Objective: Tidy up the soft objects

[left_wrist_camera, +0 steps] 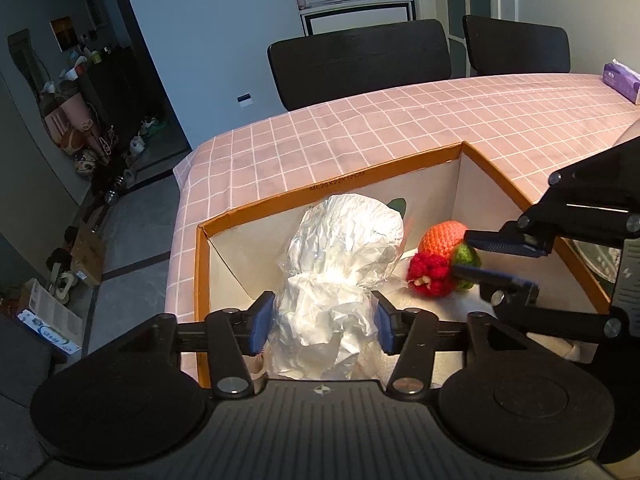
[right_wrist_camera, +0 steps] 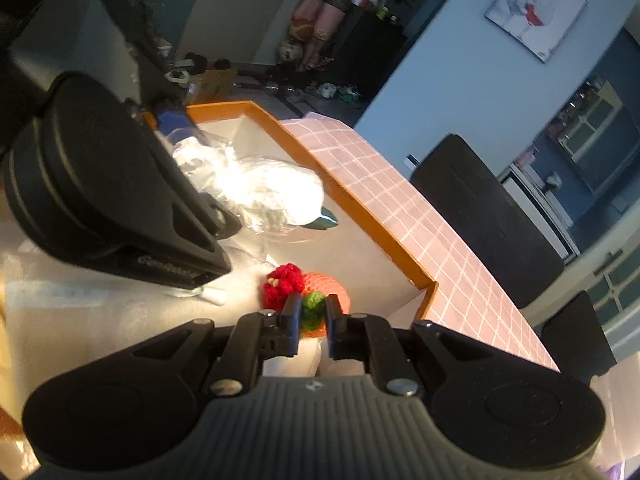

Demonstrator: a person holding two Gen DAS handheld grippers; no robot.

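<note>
**Ana:** Crinkled clear plastic, stuffed with something white: that bag sits upright inside the orange-rimmed box, and the left gripper has its blue-padded jaws pressed against the bag's lower half from both sides.

**Ben:** So gripping it. And the box itself?

**Ana:** It rests on the counter, which wears a pink cloth with a white grid. The box's inner walls are white. The bag stands towards the box's left end in the left wrist view.

**Ben:** What does the right gripper have?

**Ana:** A crocheted toy, orange and red with a green tuft. It lies inside the box too, to the right of the bag and apart from it. The right jaws are narrowed onto the green tuft, one on each side.

**Ben:** Anything else in the box?

**Ana:** A dark green shape peeks out just behind the bag, against the box's far wall; I cannot tell what it is.

**Ben:** Beyond the box?

**Ana:** Two black chairs stand behind the counter, and a purple tissue pack lies on the cloth, well away from the box.
</note>
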